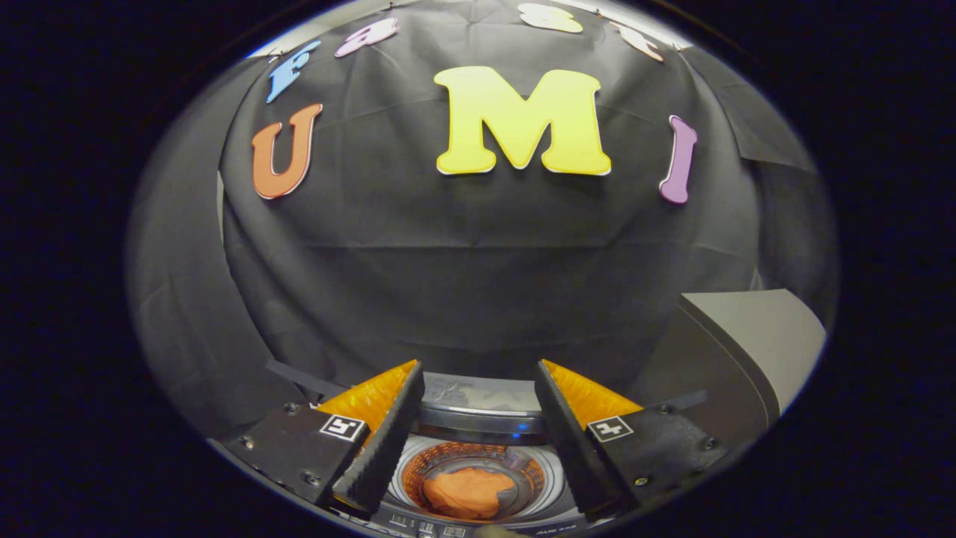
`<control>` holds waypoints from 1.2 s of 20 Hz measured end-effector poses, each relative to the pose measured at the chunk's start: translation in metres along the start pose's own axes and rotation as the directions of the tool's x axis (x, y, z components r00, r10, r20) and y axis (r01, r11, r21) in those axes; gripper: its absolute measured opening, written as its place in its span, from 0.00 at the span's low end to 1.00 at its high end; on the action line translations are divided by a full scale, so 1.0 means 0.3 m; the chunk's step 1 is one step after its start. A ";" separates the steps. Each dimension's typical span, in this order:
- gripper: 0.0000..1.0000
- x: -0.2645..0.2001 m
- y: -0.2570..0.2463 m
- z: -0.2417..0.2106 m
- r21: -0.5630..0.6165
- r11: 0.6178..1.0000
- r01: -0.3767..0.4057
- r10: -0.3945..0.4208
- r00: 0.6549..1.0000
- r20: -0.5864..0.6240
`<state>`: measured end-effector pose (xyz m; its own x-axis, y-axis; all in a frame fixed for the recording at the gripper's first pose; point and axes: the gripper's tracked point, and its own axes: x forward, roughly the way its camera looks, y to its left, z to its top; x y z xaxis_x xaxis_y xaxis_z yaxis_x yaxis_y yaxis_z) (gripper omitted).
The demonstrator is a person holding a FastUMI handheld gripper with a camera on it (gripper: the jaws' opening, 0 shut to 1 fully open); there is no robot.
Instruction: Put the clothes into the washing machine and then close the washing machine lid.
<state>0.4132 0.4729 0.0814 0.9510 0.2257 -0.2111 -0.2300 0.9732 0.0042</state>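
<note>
An orange garment (pixel 464 492) lies bunched inside the round drum of the top-loading washing machine (pixel 478 457), seen from above between my fingers. The machine's lid (pixel 736 351) stands raised to the right, a grey panel beyond the right finger. My gripper (pixel 478 377) hovers above the opening and is open, with nothing between its fingers. The drum's rear rim and a small blue light (pixel 518 432) show just ahead of the fingers.
The black cloth wall of the booth rises close behind the machine. The control strip (pixel 441 527) of the machine runs along its near edge below the drum.
</note>
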 end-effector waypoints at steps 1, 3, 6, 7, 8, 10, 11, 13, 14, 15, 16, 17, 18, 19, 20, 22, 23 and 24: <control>0.94 -0.007 0.002 -0.011 0.002 1.000 -0.004 0.004 1.000 -0.007; 0.94 -0.021 0.003 -0.036 0.003 1.000 -0.009 0.009 1.000 -0.023; 0.96 -0.036 -0.004 -0.146 -0.011 1.000 -0.010 0.008 0.993 -0.119; 0.98 -0.044 -0.004 -0.174 -0.010 1.000 -0.013 0.012 0.990 -0.141; 0.98 -0.053 -0.009 -0.201 -0.016 1.000 -0.013 0.010 0.988 -0.152; 0.98 -0.065 -0.019 -0.232 -0.038 0.999 -0.016 0.009 0.986 -0.168; 0.98 -0.071 -0.018 -0.241 -0.046 0.999 -0.020 0.012 0.984 -0.179; 0.98 -0.083 -0.020 -0.262 -0.053 0.998 -0.026 0.015 0.980 -0.201; 0.99 -0.089 -0.023 -0.263 -0.052 0.998 -0.027 0.015 0.979 -0.206; 0.98 -0.095 -0.028 -0.262 -0.048 0.999 -0.025 0.015 0.978 -0.208; 0.98 -0.104 -0.029 -0.262 -0.044 0.999 -0.026 0.017 0.978 -0.208; 0.98 -0.113 -0.031 -0.257 -0.043 0.999 -0.028 0.018 0.978 -0.209; 0.98 -0.129 -0.034 -0.249 -0.042 0.999 -0.031 0.022 0.979 -0.205; 0.98 -0.143 -0.037 -0.238 -0.043 0.998 -0.035 0.026 0.979 -0.200; 0.98 -0.166 -0.040 -0.222 -0.041 0.998 -0.039 0.031 0.982 -0.189; 0.99 -0.220 -0.044 -0.187 -0.037 0.998 -0.056 0.050 0.985 -0.163; 0.99 -0.253 -0.050 -0.161 -0.039 0.997 -0.064 0.058 0.988 -0.141; 0.98 -0.290 -0.061 -0.132 -0.041 0.997 -0.070 0.064 0.991 -0.115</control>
<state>0.3264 0.4337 0.0611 0.9041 0.2813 -0.3217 -0.3038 0.9525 -0.0208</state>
